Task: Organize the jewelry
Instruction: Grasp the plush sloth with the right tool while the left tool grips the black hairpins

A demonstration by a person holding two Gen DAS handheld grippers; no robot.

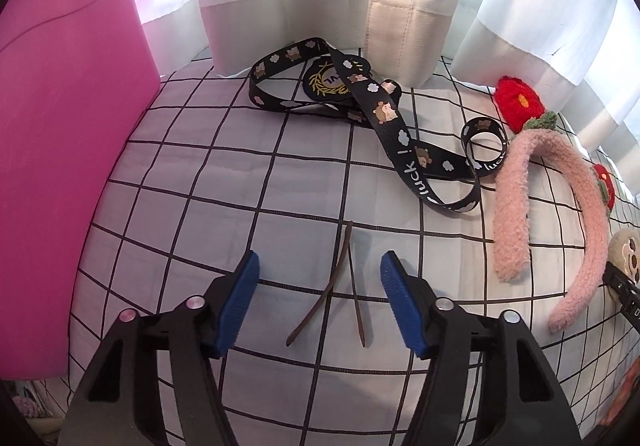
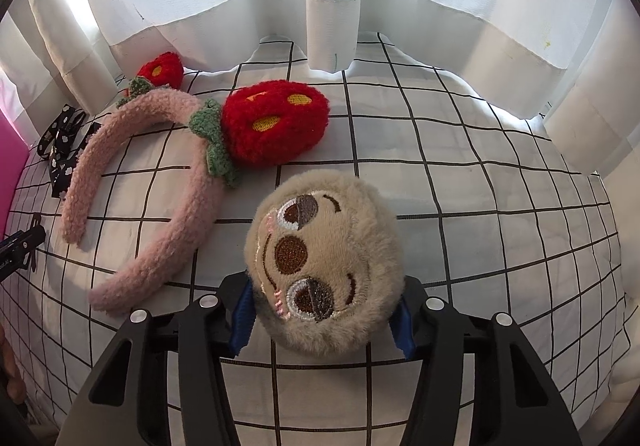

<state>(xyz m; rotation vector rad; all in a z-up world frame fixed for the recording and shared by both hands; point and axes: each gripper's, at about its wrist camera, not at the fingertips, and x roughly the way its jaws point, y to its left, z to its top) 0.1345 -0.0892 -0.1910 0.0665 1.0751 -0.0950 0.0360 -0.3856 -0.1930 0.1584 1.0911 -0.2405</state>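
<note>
While fingers [image 1: 240, 302] straddle hairpin [image 1: 340, 282], bare grid beyond.

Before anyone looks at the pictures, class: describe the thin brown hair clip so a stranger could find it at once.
Start at the grid-patterned sheet. Near its front edge, the left gripper hovers open, and the brown hair clip lies between its blue pads. Unlike the black lanyard and fluffy pink headband, it is bare, thin and V-shaped.

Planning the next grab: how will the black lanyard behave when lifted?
The lanyard lies in loose loops and twists, so probably floppy; it would likely dangle. It looks like thin ribbon, so probably light. Its round badge may swing.
</note>
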